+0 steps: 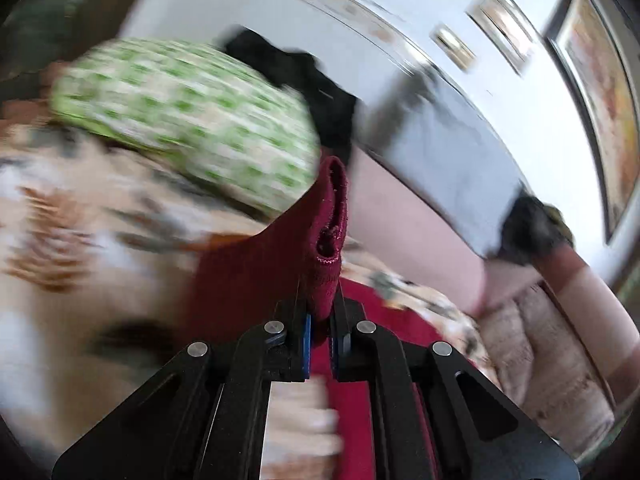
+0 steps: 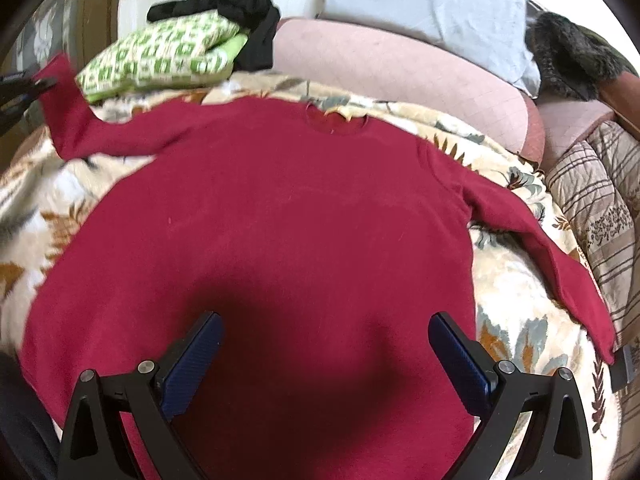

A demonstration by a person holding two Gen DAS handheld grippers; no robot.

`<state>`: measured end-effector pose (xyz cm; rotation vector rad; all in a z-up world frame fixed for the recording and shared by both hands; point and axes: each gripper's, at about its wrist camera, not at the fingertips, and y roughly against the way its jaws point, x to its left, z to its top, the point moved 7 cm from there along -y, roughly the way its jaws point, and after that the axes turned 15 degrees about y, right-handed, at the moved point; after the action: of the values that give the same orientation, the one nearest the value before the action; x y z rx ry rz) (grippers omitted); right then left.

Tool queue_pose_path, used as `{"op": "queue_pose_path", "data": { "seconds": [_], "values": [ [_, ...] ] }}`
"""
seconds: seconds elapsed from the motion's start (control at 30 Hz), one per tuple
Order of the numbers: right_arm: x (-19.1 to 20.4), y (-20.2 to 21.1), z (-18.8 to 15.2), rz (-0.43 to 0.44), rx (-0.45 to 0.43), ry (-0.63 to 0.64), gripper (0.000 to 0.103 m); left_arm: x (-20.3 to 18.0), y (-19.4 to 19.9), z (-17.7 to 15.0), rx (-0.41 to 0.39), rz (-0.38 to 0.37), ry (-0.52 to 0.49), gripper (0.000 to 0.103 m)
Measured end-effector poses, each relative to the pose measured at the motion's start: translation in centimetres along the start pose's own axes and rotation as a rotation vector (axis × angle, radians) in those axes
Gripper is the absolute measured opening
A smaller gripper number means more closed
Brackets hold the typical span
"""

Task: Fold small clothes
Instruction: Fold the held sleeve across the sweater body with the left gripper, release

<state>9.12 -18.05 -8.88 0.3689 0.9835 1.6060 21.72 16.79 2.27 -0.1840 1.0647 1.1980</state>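
A dark red sweater [image 2: 280, 240] lies spread flat on a floral bedspread [image 2: 516, 288], neck hole at the far side. Its left sleeve [image 2: 66, 108] is lifted at the cuff. My left gripper [image 1: 320, 312] is shut on that red sleeve cuff [image 1: 328, 232], which stands up between the blue pads. In the right wrist view the left gripper [image 2: 38, 84] shows at the far left edge, holding the cuff. My right gripper [image 2: 326, 364] hovers open over the sweater's lower body, with nothing between its fingers. The right sleeve [image 2: 552, 256] lies stretched out flat.
A folded green-and-white patterned cloth [image 2: 160, 56] and a black garment [image 2: 240, 12] lie beyond the sweater. A pink cushion [image 2: 400, 72], a pale blue pillow [image 2: 432, 4] and a dark furry item [image 2: 572, 52] sit behind. A striped quilt [image 2: 600, 208] lies right.
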Motion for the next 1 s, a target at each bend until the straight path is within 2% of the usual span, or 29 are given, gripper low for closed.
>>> {"op": "queue_pose_path", "data": {
  "seconds": [0.2,0.33,0.47,0.53,0.7,0.77,0.83,1.0],
  "values": [
    [-1.6,-0.1,-0.3,-0.005,0.015,-0.07,0.102,-7.8,-11.6,-6.3,0.145,-0.054,0.031,0.005],
    [-3.1,-1.0,-1.1,-0.003,0.062,-0.145,0.102,-14.0,-18.4,-13.3,0.282,-0.104,-0.032,0.005],
    [-3.6,-2.1,-1.9,0.006,0.115,-0.18,0.102,-17.7,-22.3,-20.0,0.411,-0.111,-0.148,0.005],
    [-3.9,-2.2,-2.3,0.013,0.126,-0.191,0.102,-18.1,-23.6,-22.0,0.468,-0.107,-0.17,0.005],
    [-5.5,-2.4,-3.4,-0.004,0.159,-0.262,0.102,-16.3,-25.4,-25.4,0.601,-0.045,-0.216,0.005],
    [-6.0,-2.6,-3.7,0.01,0.166,-0.305,0.102,-15.7,-25.8,-26.4,0.665,-0.029,-0.227,0.019],
    [-6.3,-2.8,-3.8,0.019,0.171,-0.33,0.102,-15.5,-25.9,-27.1,0.716,-0.014,-0.224,0.044],
    [-5.8,-3.1,-3.8,0.021,0.177,-0.315,0.102,-15.7,-22.4,-26.4,0.755,-0.08,-0.218,0.049]
  ]
}}
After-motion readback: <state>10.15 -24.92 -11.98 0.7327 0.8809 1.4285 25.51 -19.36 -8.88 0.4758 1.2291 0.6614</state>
